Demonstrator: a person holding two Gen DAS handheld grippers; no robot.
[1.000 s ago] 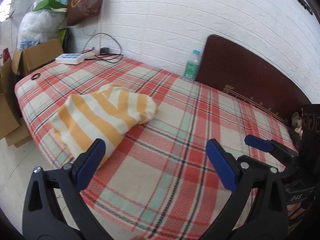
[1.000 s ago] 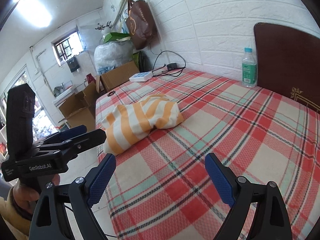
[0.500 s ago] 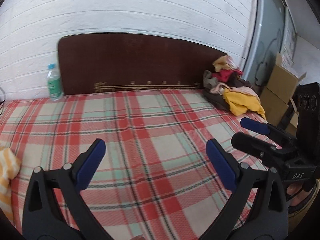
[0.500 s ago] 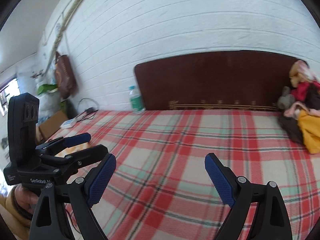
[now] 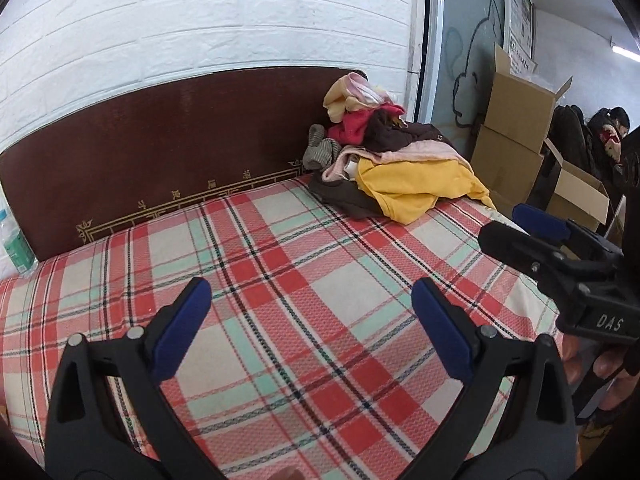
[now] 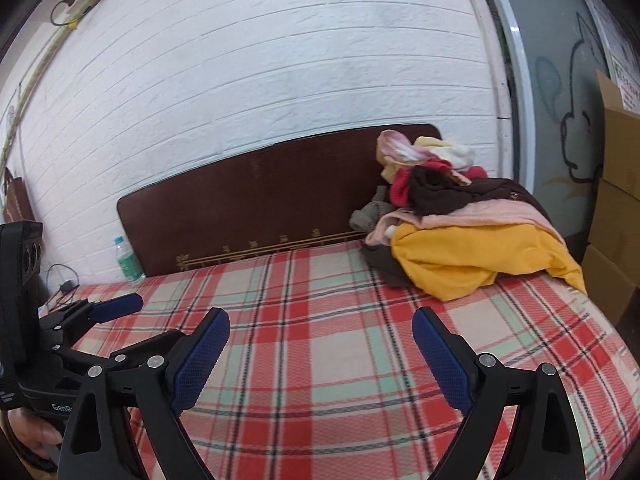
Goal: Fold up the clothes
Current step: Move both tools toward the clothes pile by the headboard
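Clothes pile (image 5: 396,168) heaped at the far right corner of the plaid bed (image 5: 280,280) against the headboard (image 5: 160,152), bare blanket spread before it, left gripper (image 5: 310,328) and right gripper (image 6: 320,354) held above, jaws spread wide, nothing gripped, boxes (image 5: 516,128) stacked beyond the bed's right edge.

Water bottle (image 5: 14,240) cut by left edge; lower clothes in pile (image 6: 460,224) hidden.

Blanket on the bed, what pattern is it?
Red, cream and mint plaid blanket; clearest in the right wrist view.
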